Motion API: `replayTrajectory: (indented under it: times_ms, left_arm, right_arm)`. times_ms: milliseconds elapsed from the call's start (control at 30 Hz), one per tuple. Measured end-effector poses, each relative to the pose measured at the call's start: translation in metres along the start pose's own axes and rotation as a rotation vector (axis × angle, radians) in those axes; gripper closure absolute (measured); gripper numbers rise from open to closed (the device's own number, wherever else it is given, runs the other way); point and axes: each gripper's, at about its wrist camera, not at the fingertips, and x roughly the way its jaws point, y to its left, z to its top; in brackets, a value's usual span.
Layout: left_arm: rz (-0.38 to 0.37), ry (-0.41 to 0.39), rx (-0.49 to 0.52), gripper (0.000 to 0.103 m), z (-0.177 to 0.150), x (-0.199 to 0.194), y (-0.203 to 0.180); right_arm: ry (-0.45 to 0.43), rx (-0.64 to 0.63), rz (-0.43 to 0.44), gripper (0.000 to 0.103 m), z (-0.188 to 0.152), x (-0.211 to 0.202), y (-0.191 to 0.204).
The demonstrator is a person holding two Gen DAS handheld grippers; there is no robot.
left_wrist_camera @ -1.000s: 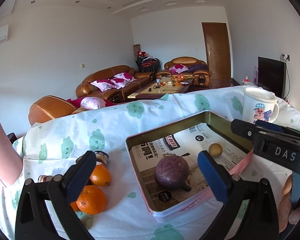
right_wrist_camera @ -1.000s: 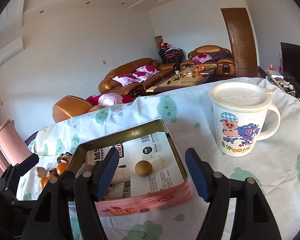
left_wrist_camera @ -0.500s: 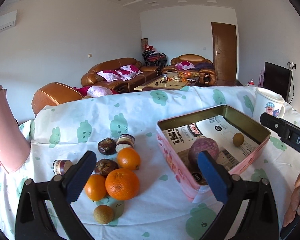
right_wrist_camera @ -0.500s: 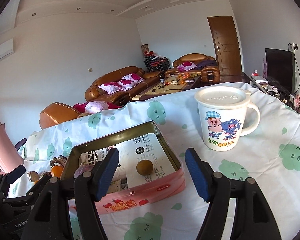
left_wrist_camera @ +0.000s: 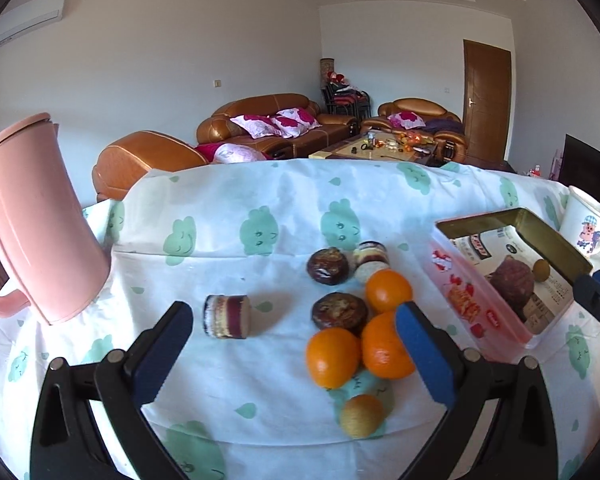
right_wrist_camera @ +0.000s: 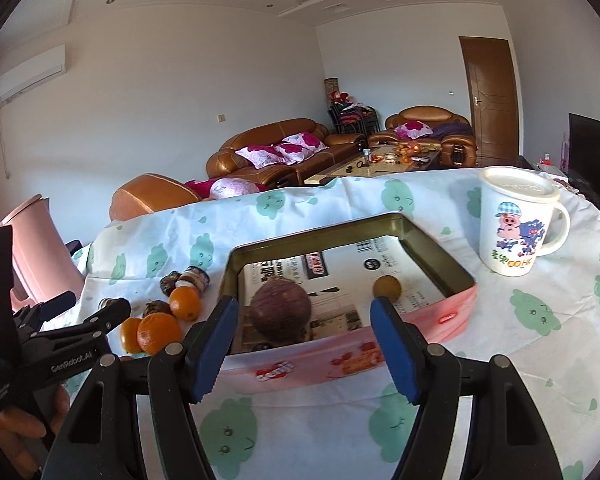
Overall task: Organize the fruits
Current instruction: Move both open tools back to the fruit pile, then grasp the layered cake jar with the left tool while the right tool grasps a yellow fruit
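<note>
Orange fruit sits bunched on your cloud-print tablecloth [left_wrist_camera: 228,364]: 3 oranges [left_wrist_camera: 332,357] touching one another, with 2 dark wrinkled fruits [left_wrist_camera: 339,311] just behind them and a small tan fruit [left_wrist_camera: 361,415] nearest you. A halved fruit [left_wrist_camera: 371,261] lies at the back of the bunch, and another cut piece [left_wrist_camera: 226,316] lies apart to the left, on its side.

Your left gripper [left_wrist_camera: 296,354] hovers over this bunch with its blue pads spread wide and nothing between them; the right pad overlaps the edge of the nearest orange in the left wrist view, but you cannot tell whether it touches.

To the right of the bunch stands the pink tin box [right_wrist_camera: 452,314], lined with printed paper. Inside it rest 1 large purple fruit [right_wrist_camera: 281,313] toward the left and 1 small tan fruit in the tin [right_wrist_camera: 387,287] toward the right, well apart from each other.

Your right gripper [right_wrist_camera: 304,346] is held in front of the tin's near wall, its pads wide apart and holding nothing.

Beyond the tin, to its right, stands a lidded white mug [right_wrist_camera: 514,226] with a pig cartoon. A pink pitcher [left_wrist_camera: 32,220] stands at the table's far left. Behind the table you have brown leather sofas [left_wrist_camera: 268,124].
</note>
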Motion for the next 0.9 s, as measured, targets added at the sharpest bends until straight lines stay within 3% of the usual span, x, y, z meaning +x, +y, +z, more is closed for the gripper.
replayTrajectory:
  times_ms: [267, 500, 700, 833, 900]
  left_arm:
    - [0.092, 0.054, -0.101, 0.0, 0.001, 0.018, 0.069]
    - [0.112, 0.109, -0.146, 0.0, 0.0, 0.029, 0.108]
    - [0.102, 0.12, -0.152, 0.0, 0.0, 0.03, 0.121]
    - [0.072, 0.128, -0.128, 0.0, -0.001, 0.031, 0.113]
    - [0.058, 0.127, -0.097, 0.0, 0.0, 0.031, 0.105]
  right_arm:
    - [0.096, -0.089, 0.102, 0.033, -0.016, 0.011, 0.063]
    - [0.196, -0.191, 0.166, 0.033, -0.029, 0.029, 0.12]
    - [0.298, -0.252, 0.195, 0.033, -0.036, 0.053, 0.15]
    - [0.392, -0.287, 0.188, 0.049, -0.042, 0.071, 0.161]
    - [0.42, -0.284, 0.19, 0.05, -0.044, 0.076, 0.161]
